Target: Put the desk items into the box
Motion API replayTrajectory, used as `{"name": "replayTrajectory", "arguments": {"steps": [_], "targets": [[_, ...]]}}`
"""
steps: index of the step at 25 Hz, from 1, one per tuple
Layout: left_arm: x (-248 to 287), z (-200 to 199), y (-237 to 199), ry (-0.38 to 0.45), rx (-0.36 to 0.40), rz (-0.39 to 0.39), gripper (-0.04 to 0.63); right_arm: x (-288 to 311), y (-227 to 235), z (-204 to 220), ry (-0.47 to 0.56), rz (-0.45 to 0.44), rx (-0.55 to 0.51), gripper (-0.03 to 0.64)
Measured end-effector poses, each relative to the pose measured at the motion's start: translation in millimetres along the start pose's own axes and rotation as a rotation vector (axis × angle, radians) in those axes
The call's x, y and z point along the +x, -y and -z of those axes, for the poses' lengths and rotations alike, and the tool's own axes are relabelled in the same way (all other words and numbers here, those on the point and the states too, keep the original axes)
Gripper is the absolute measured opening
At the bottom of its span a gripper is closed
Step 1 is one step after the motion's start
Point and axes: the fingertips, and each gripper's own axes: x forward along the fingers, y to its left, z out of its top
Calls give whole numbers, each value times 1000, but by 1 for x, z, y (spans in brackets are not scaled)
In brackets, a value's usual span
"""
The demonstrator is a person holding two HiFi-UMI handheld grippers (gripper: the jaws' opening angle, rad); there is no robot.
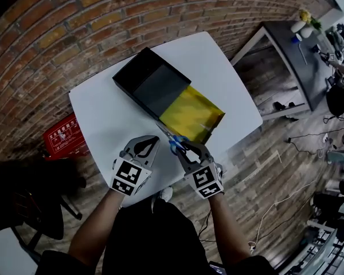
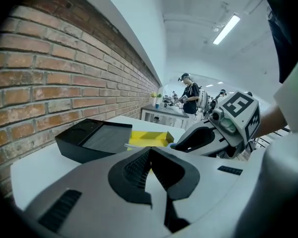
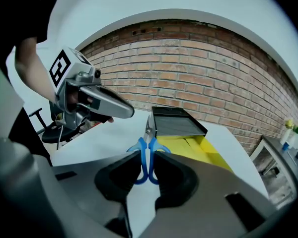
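A pair of blue-handled scissors [image 1: 171,137] lies low over the white table [image 1: 103,113], blades pointing at the box. My right gripper [image 1: 180,148] is shut on the scissors' handles [image 3: 148,162]; the blades [image 3: 149,128] stick out ahead toward the box. The box has a black part [image 1: 152,82] and, beside it, an open yellow part [image 1: 192,114], both also in the right gripper view as black part [image 3: 176,123] and yellow part [image 3: 201,150]. My left gripper [image 1: 151,143] hovers just left of the scissors, shut with nothing in it [image 2: 149,151]. It faces the black part [image 2: 97,138].
A red crate [image 1: 63,136] stands on the floor left of the table. The table's near edge runs just under both grippers. A grey desk [image 1: 292,56] with small objects stands at the far right, and cables lie on the wooden floor. A person [image 2: 191,95] stands far off.
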Motion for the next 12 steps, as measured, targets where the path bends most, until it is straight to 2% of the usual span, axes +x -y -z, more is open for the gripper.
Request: {"name": "replayTrajectory", "arguments": {"steps": [4,12], "targets": [[14,-4,4,-3,11,26,14,-6,21,5,-1,41,28,94],[35,-3,5,-19,3,50,14,1,56,33,-61,59,47,94]]}}
